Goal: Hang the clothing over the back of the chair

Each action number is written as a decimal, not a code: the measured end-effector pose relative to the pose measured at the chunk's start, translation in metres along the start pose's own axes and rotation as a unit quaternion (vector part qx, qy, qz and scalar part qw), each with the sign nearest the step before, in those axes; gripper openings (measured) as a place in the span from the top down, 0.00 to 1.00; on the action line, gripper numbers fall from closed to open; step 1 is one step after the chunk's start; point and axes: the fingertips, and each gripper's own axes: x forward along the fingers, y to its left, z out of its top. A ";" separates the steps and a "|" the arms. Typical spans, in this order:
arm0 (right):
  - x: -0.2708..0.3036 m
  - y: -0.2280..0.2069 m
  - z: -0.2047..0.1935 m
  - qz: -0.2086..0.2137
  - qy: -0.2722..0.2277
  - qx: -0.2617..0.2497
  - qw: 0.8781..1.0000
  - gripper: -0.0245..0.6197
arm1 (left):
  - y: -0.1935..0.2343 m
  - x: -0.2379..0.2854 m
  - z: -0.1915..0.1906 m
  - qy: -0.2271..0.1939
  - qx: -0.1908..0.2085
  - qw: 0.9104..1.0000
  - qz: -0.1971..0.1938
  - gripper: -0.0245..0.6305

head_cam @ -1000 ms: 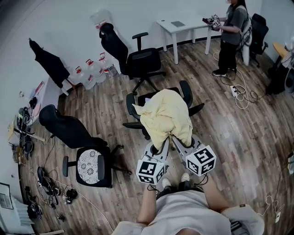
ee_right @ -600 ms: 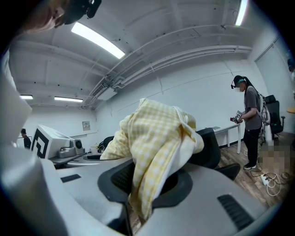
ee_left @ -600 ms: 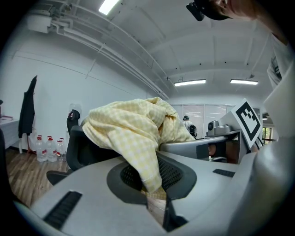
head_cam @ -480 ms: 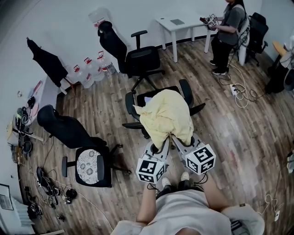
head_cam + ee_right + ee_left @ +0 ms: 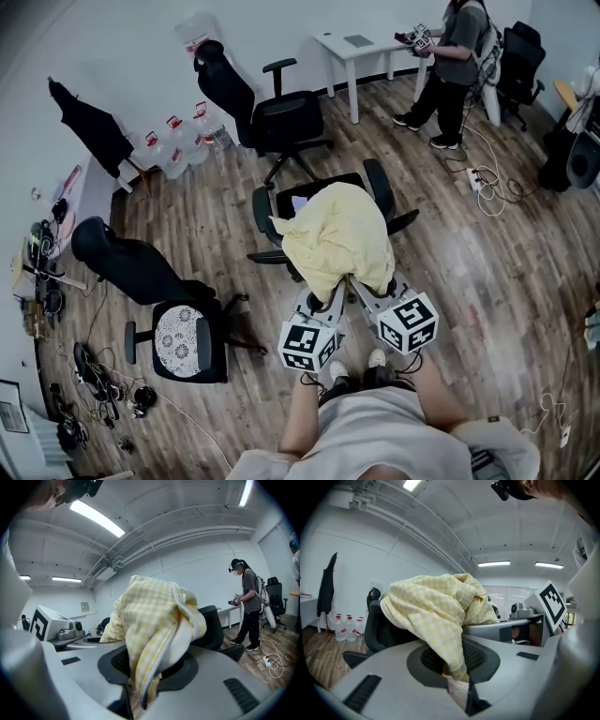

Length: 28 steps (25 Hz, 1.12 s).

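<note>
Clothing [image 5: 339, 234] drapes the chair [image 5: 377, 185] dead ahead: left tongs [image 5: 458, 694] pinch its hem, right tongs [image 5: 137, 700] just loosening around it.

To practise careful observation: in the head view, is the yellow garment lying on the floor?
No. The yellow garment is draped over the black chair's back, off the wooden floor.

We see a bright, evenly lit room. Ceiling strip lights [image 5: 494, 563] glow above the yellow clothing [image 5: 337, 234] in both gripper views, slightly blown out. On the wooden floor [image 5: 487, 281] around the clothing, shadows are faint and soft. Every view bows outward from the clothing into dark, rounded corners.
</note>
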 end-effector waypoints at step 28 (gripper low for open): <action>-0.007 0.004 -0.006 -0.012 -0.001 -0.022 1.000 0.62 | 0.008 -0.011 -0.007 0.005 0.001 1.000 0.013 0.76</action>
